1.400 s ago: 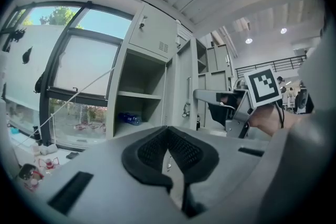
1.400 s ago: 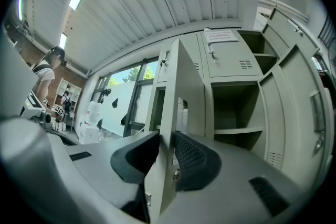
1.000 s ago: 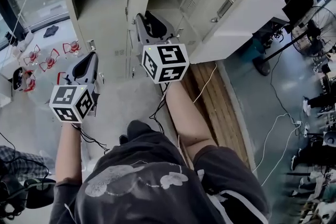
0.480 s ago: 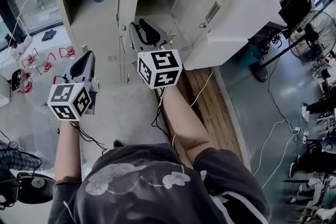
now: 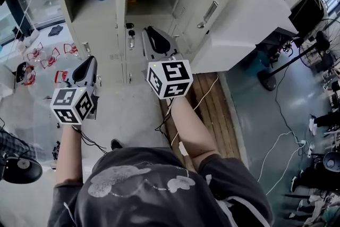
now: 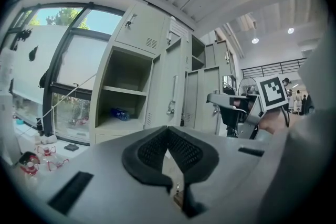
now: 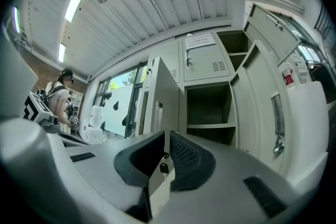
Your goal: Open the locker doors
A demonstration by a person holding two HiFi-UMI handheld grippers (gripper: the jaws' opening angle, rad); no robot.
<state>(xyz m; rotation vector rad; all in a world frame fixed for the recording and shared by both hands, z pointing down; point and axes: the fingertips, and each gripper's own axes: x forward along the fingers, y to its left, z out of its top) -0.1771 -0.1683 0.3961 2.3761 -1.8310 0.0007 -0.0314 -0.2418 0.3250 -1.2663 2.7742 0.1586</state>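
The right gripper (image 5: 151,32) points level at the lockers (image 5: 106,40), with its tip near their front; in the head view it does not seem to touch them. Its own view shows jaws that have just been closing. They now stand almost together, with only a thin slit left between the pads (image 7: 188,160), and nothing is pinched there. Through that slit a small key (image 7: 164,168) shows, hanging at the lock of a lower door. It lies beyond the pads, not between them. Above the jaws, 1 upper door (image 7: 157,107) is swung out and stands at the left of an open compartment (image 7: 207,107). A 2nd open door (image 7: 274,102) with a long handle stands at the right. Over the compartment is a shut top door (image 7: 202,57) bearing a paper label.

The left gripper (image 5: 91,60) is at the lower left of the head view, apart from the right gripper and also aimed at the lockers. Its jaws are closed, the pad tips meeting in a point with nothing held. It faces the left-hand compartment (image 6: 126,81), where a blue bottle (image 6: 119,113) lies on the bottom shelf. The swung-out door (image 6: 170,86) beside that compartment is well beyond its jaws and clear of them
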